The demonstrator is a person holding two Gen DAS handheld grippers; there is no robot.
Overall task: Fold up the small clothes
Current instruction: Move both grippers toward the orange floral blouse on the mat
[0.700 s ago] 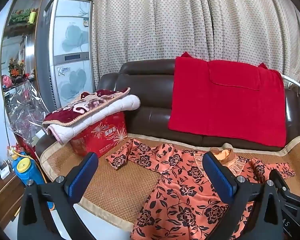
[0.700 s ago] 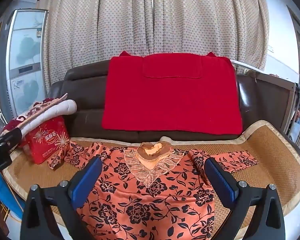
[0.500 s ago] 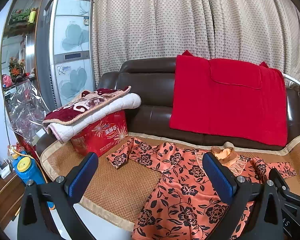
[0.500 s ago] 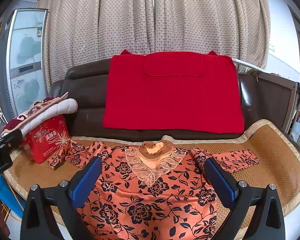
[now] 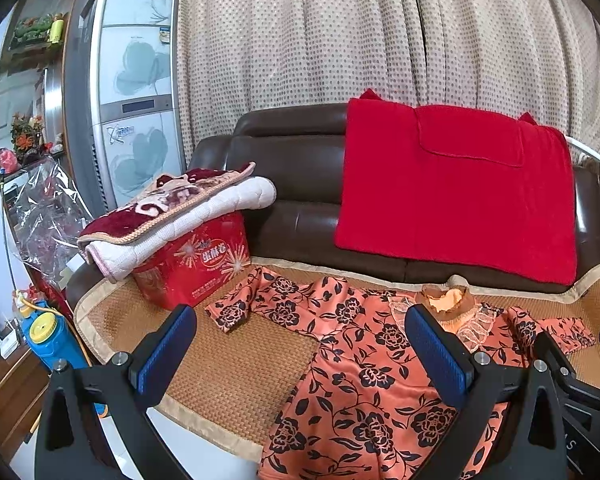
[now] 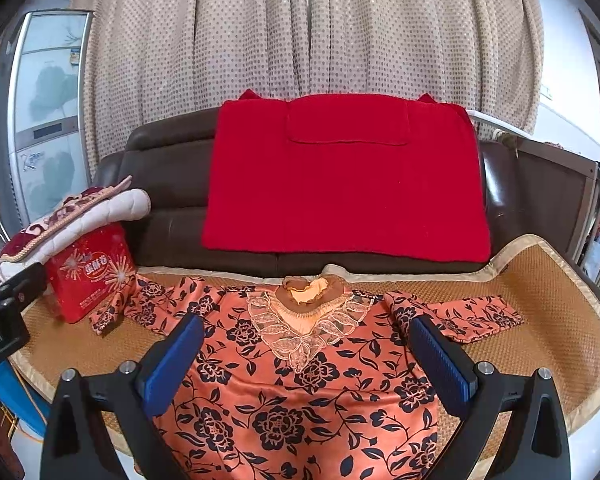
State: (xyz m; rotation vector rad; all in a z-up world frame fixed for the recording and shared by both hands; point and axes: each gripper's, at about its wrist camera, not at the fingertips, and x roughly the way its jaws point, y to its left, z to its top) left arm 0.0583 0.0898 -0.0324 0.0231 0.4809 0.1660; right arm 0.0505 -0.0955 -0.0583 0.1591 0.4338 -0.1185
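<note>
From the left wrist, the left gripper (image 5: 300, 354) stands spread wide with nothing between its blue pads, above the woven mat (image 5: 236, 364) on the sofa; the orange floral dress (image 5: 364, 380) lies flat there, one sleeve reaching toward the red tin (image 5: 196, 268) under folded blankets (image 5: 172, 212). From the right wrist, the right gripper (image 6: 306, 360) is likewise spread wide and empty, poised over the dress (image 6: 300, 400), whose lace collar (image 6: 312, 316) points toward the red cloth (image 6: 344, 180) on the backrest.
</note>
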